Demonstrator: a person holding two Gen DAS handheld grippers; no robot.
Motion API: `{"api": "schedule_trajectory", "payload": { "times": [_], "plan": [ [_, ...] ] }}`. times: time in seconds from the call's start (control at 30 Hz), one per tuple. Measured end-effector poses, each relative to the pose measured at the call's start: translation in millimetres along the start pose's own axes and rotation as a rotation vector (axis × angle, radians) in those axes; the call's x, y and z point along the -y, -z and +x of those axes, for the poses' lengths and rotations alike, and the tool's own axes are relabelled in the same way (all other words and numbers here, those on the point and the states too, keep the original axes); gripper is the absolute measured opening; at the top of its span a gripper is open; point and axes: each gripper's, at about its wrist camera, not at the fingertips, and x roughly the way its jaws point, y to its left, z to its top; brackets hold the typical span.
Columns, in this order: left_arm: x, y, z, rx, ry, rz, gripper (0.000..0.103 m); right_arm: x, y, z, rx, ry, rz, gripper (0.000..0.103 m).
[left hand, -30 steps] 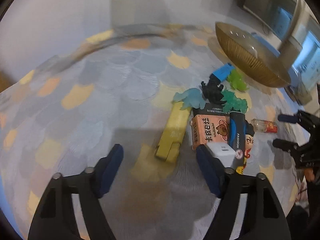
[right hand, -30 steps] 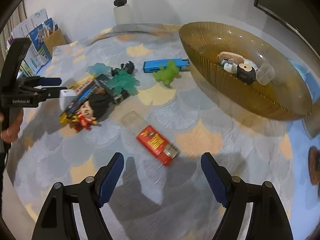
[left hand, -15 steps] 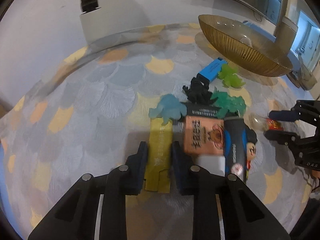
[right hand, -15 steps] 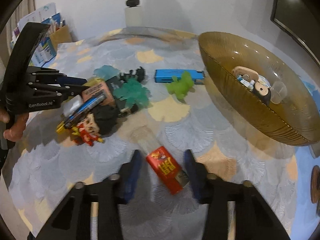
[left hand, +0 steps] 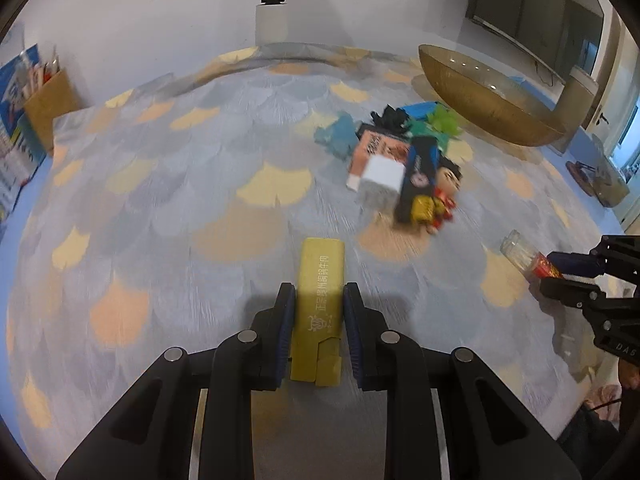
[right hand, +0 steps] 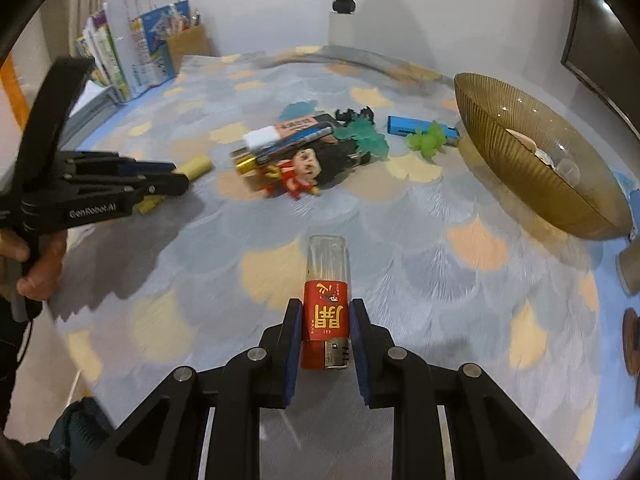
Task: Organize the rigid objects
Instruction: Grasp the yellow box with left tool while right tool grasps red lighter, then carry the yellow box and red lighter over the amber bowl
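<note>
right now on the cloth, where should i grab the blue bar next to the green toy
Grip the blue bar across its narrow width near the bare end away from the green toy, coming from above. It lies flat and long, and the toy crowds the end nearer the bowl.

In the right wrist view a lighter [right hand: 326, 308] sits at lower centre between that gripper's jaws, over the desk [right hand: 400, 272]. A heap of toys and boxes [right hand: 296, 152] lies above it at mid frame, with a flat case [right hand: 416, 126] and a small figure [right hand: 428, 142] to its right. The bowl [right hand: 520, 168] stands at the right edge, small things inside. At the left, the left gripper [right hand: 176, 176] holds a bar [right hand: 192, 168]. Books [right hand: 136, 48] stand in the upper left corner.
</note>
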Motion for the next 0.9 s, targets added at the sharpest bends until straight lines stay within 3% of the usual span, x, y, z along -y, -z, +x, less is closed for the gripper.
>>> {"api": "schedule_trajectory", "payload": {
  "times": [0.13, 0.17, 0.27, 0.4, 0.5, 0.57, 0.63, 0.7, 0.83, 0.9],
  "plan": [
    [6, 6, -3, 0.013, -0.026, -0.003, 0.025, 2, 10, 3, -0.026, -0.004, 0.026, 0.023],
    [8, 9, -4, 0.016, -0.026, -0.006, 0.036, 3, 11, 4, -0.027, -0.007, 0.039, 0.023],
    [9, 12, -5, 0.021, -0.018, -0.015, 0.049, 8, 11, 4, -0.017, -0.047, 0.078, 0.03],
    [15, 13, -3, 0.035, -0.064, -0.002, 0.049, 4, 10, 7, -0.008, -0.025, 0.065, 0.03],
    [19, 10, -1, 0.036, -0.078, -0.002, 0.041, -5, 10, 8, 0.006, 0.028, 0.031, 0.025],
    [20, 10, -2, 0.039, -0.08, -0.003, 0.02, -12, 9, 10, 0.013, 0.018, 0.005, 0.023],
    [18, 9, -3, 0.036, -0.065, -0.02, 0.02, -18, 9, 10, 0.018, 0.007, -0.002, 0.023],
    [14, 9, -8, 0.045, -0.036, -0.059, 0.02, -24, 10, 9, 0.015, -0.047, -0.004, 0.022],
    [15, 6, -27, 0.093, 0.002, -0.078, 0.02, -25, 9, -3, 0.042, -0.303, 0.082, 0.022],
    [15, 1, -38, 0.117, 0.022, -0.088, 0.02, -21, 7, -12, 0.072, -0.351, 0.105, 0.022]
  ]
}}
